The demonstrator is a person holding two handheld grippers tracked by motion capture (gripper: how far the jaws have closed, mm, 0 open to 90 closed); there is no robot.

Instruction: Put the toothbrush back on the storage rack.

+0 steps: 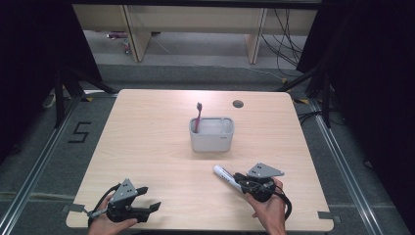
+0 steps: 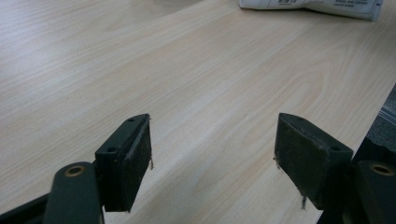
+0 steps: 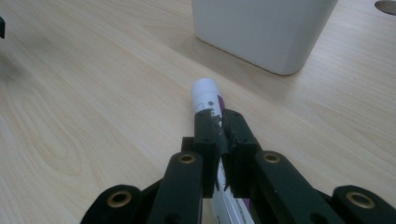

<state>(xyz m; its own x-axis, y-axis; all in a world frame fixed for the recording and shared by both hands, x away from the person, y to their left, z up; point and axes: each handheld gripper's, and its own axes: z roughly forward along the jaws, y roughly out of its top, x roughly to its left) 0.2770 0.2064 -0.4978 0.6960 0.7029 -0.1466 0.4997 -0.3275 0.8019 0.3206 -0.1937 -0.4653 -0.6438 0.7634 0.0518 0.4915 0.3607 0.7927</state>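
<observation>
1 "5" (image 1: 79, 132) marks the floor beside table (image 1: 147, 147).

Evenly lit from overhead; pale counter (image 1: 156, 147) bright, surroundings falling into near black. Soft, faint shadows under the holder (image 1: 212, 134). No harsh glare. Slightly soft and grainy throughout; close tongs (image 3: 222, 154) a little blurred in both gripper views.

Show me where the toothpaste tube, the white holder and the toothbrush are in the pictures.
toothpaste tube (image 3: 204, 93), right gripper view, on its white cap end ahead of the jaws.
white holder (image 1: 211, 142), high view, on its front wall.
toothbrush (image 1: 198, 115), high view, on the red handle above the holder's rim.
</observation>
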